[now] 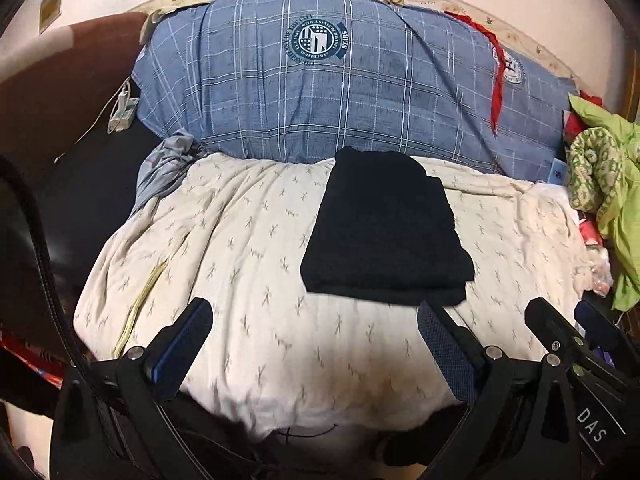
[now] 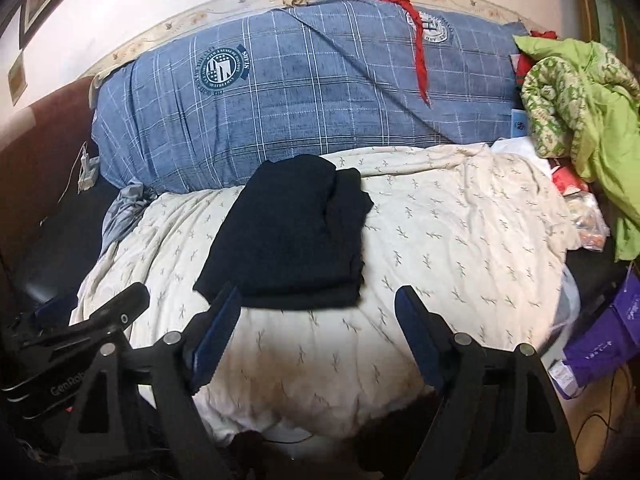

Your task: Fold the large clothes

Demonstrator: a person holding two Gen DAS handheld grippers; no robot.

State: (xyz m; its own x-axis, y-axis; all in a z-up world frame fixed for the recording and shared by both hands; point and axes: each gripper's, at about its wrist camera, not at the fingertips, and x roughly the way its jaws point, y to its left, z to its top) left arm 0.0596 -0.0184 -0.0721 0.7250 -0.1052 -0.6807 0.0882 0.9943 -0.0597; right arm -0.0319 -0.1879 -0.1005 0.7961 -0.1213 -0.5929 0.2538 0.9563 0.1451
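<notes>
A black garment (image 1: pixel 384 228) lies folded into a flat rectangle on the cream patterned bedsheet (image 1: pixel 240 248). It also shows in the right wrist view (image 2: pixel 292 236) on the same sheet (image 2: pixel 460 232). My left gripper (image 1: pixel 314 312) is open and empty, its fingers just short of the garment's near edge. My right gripper (image 2: pixel 320 304) is open and empty, its left finger at the garment's near edge. The right gripper also shows at the right of the left wrist view (image 1: pixel 560 328), and the left gripper at the left of the right wrist view (image 2: pixel 96 320).
A blue plaid quilt (image 1: pixel 340 88) is piled along the back wall with a red strip (image 1: pixel 498 76) over it. Green clothes (image 2: pixel 580 92) are heaped at the right. A purple box (image 2: pixel 608 336) lies off the sheet's right edge. A white charger (image 1: pixel 122 110) sits left.
</notes>
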